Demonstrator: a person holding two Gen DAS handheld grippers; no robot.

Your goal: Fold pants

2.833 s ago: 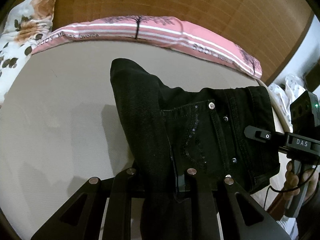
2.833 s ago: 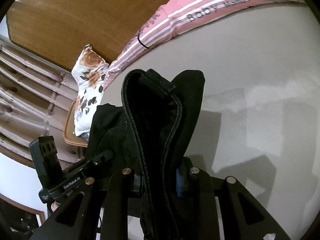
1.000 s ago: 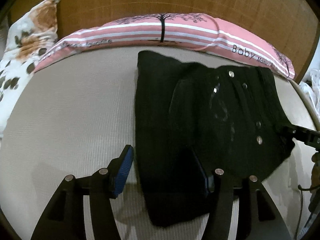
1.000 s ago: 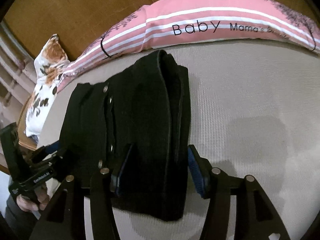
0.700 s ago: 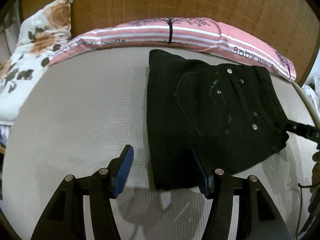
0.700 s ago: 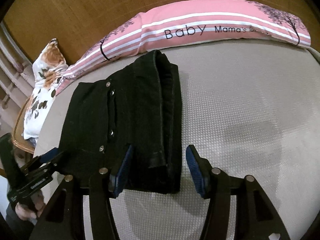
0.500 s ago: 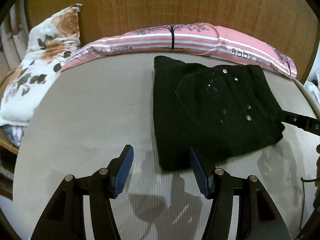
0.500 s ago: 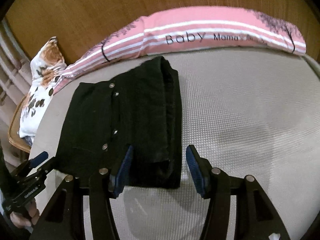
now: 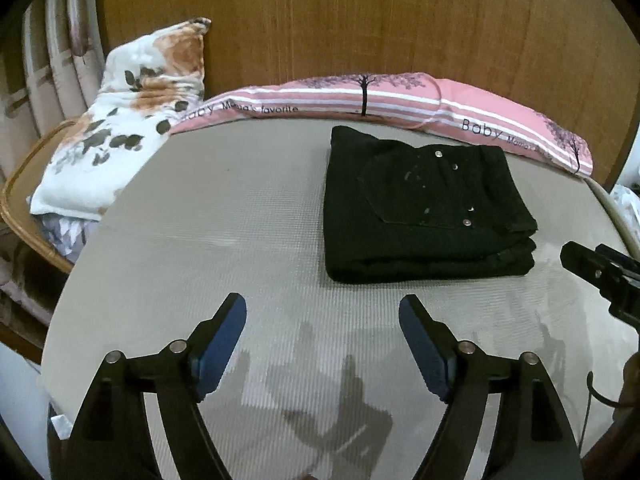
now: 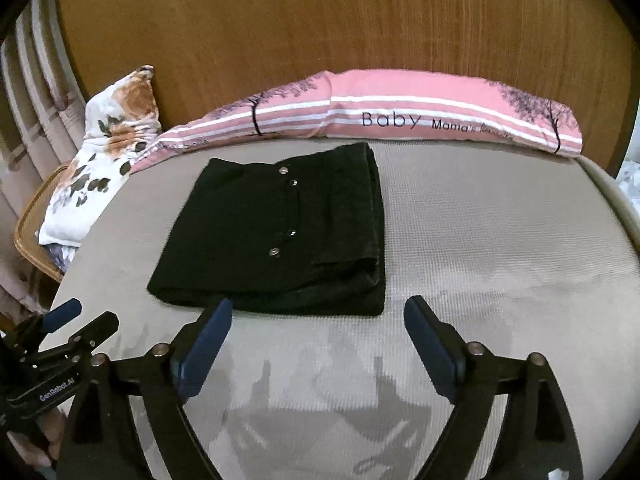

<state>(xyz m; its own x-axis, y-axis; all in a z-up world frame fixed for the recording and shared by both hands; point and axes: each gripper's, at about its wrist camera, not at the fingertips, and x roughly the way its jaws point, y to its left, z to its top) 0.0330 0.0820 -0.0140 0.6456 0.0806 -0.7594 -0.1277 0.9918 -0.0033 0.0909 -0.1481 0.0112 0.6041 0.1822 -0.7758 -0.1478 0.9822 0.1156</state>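
Black jeans [image 9: 424, 208] lay folded square on the grey mattress [image 9: 224, 216], near the pink bolster [image 10: 400, 120]. My left gripper [image 9: 322, 340] and right gripper [image 10: 318, 334] were both opening, empty. I judged the denim heavy, limp, grippy; best pinched at the thick folded edge.

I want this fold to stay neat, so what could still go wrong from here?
1. The pants show loose stacked layers at the near right corner, which could spring open.
2. The left gripper and right gripper are opening, empty, just short of the near edge; a forward slip could drag it.
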